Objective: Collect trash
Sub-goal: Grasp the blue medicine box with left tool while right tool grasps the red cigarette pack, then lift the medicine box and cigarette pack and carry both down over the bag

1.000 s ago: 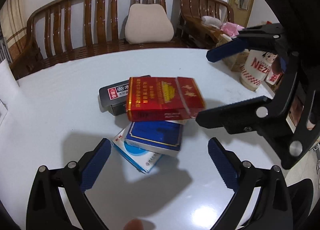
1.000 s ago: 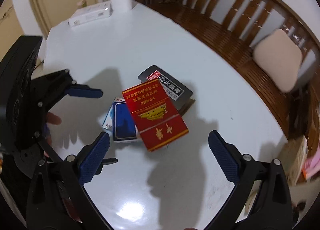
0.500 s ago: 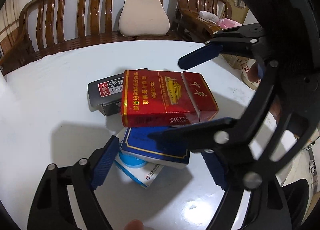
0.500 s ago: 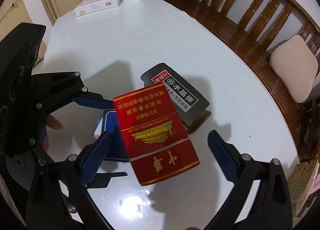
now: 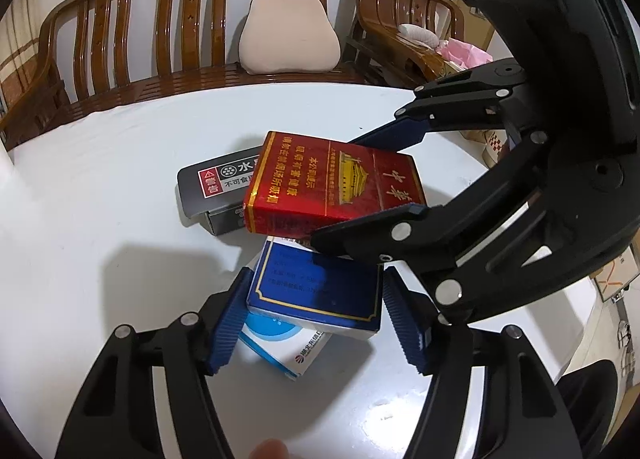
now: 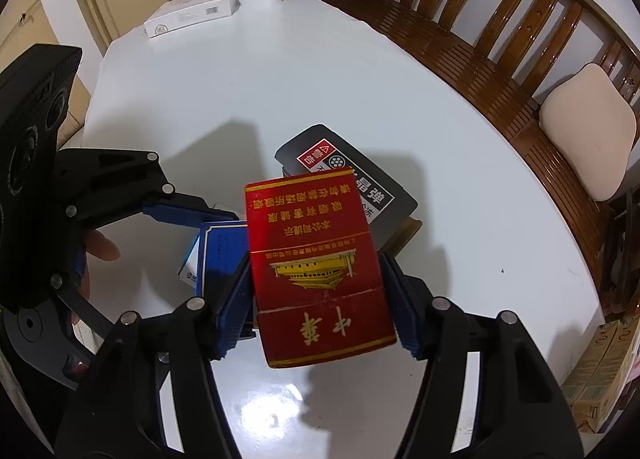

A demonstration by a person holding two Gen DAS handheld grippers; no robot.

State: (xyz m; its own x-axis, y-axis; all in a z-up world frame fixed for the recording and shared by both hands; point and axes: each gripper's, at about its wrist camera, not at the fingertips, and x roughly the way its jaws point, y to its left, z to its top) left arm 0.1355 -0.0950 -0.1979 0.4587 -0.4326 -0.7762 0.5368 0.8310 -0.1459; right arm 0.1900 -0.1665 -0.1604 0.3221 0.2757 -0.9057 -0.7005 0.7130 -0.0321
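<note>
- In the left wrist view, the left gripper (image 5: 316, 319) sits at the bottom middle of the frame. Its 2 blue pads are on either side of the blue box (image 5: 316, 287). The left pad looks like it touches the box. The right pad is just beside it, so it is hard to tell if the grip is tight yet.
- The blue box lies on a white and blue box (image 5: 294, 351) on the white table (image 5: 100, 219). A good squeeze should catch only the top box, not both.
- To the right and above, the right gripper (image 5: 368, 187) pinches the red box (image 5: 336, 187) by its 2 long sides.
- In the right wrist view, the red box (image 6: 318, 263) fills the middle, held tight between the pads.
- The red box hangs over a black box (image 6: 360, 179). It should be lifted straight up so nothing gets knocked.
</note>
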